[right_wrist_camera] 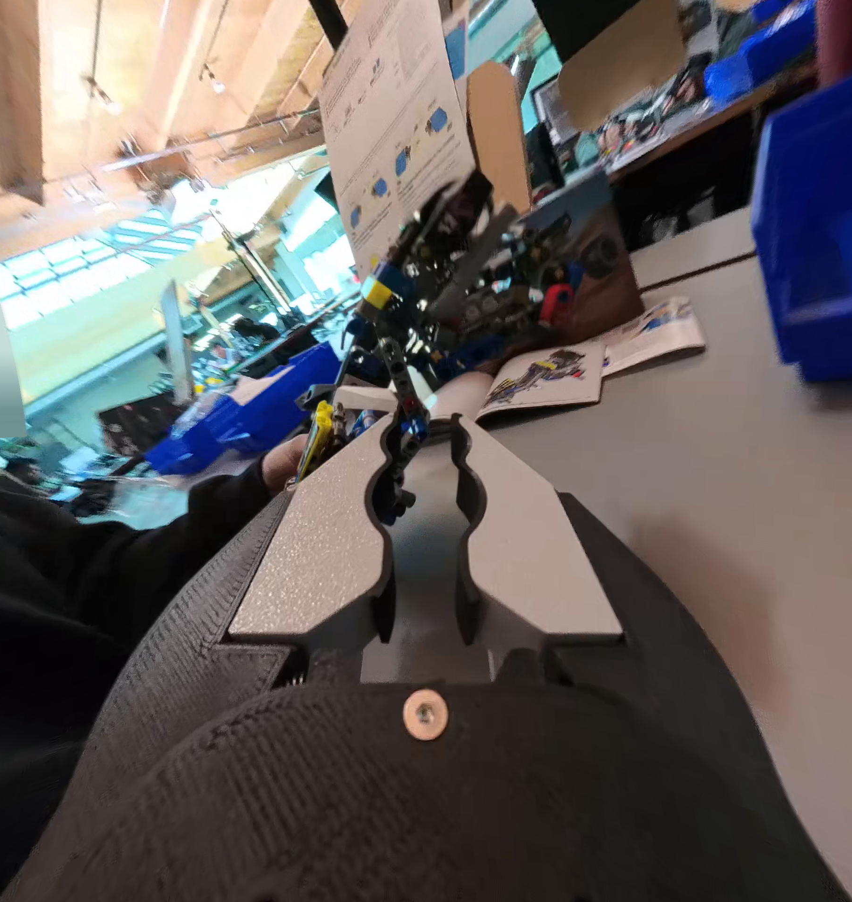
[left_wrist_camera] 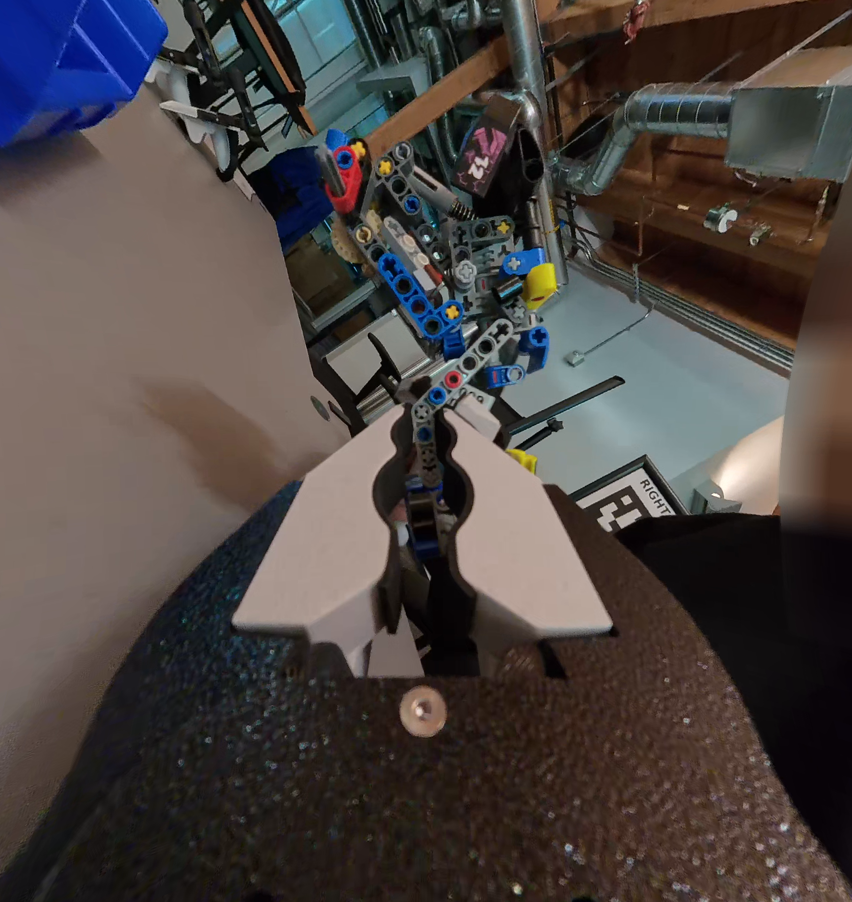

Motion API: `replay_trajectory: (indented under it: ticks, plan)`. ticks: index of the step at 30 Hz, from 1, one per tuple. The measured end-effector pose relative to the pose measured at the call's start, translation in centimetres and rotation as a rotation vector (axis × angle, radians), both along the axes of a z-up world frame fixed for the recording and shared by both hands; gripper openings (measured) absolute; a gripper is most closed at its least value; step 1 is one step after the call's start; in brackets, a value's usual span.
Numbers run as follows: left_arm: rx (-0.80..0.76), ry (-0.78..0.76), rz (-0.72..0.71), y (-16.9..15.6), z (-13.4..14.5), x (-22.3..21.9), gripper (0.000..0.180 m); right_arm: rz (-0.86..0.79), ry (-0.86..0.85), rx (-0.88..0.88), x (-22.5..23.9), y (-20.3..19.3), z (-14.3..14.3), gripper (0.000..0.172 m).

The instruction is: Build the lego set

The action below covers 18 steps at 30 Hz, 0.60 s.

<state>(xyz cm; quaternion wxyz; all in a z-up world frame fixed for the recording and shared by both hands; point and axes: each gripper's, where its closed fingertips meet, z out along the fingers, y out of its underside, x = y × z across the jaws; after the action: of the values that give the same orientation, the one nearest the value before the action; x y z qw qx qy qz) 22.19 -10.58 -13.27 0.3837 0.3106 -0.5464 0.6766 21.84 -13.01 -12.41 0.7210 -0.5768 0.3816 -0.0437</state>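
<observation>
The left tongs (left_wrist_camera: 436,429) are clamping a grey perforated plastic beam (left_wrist_camera: 468,363) of a multicoloured brick model; the right tongs (right_wrist_camera: 426,429) are standing apart above the smooth grey desk (right_wrist_camera: 658,488).

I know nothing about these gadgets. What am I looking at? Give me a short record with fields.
Setting: grey table in a cluttered workshop
Left gripper: closed on a grey holed beam of a toy brick model
Right gripper: jaws apart; the beam lies against one finger, the other stands clear
Nearby: open instruction booklet, blue bin, printed sheet
Person: hand in dark sleeve
</observation>
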Motion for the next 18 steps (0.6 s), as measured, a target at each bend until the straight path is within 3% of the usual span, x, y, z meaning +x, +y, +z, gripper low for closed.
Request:
replay_trajectory:
  ticks: [5, 12, 15, 18]
  plan:
    - [0.022, -0.017, -0.017, -0.3, 0.3, -0.6, 0.006, -0.026, -0.127, -0.102, -0.5, 0.4, 1.8, 0.009]
    - [0.144, -0.032, -0.053, -0.5, -1.1, -1.1, 0.006, -0.015, -0.121, -0.253, -0.4, 1.0, 0.1, 0.006]
    - [0.161, -0.043, -0.055, -0.3, -1.3, -1.0, 0.006, 0.000, -0.094, -0.231, -0.4, 1.0, -0.2, 0.006]
    - [0.154, 0.022, -0.095, 0.0, -1.9, -1.0, 0.005, 0.049, -0.089, -0.297, -0.8, 0.7, -0.8, 0.006]
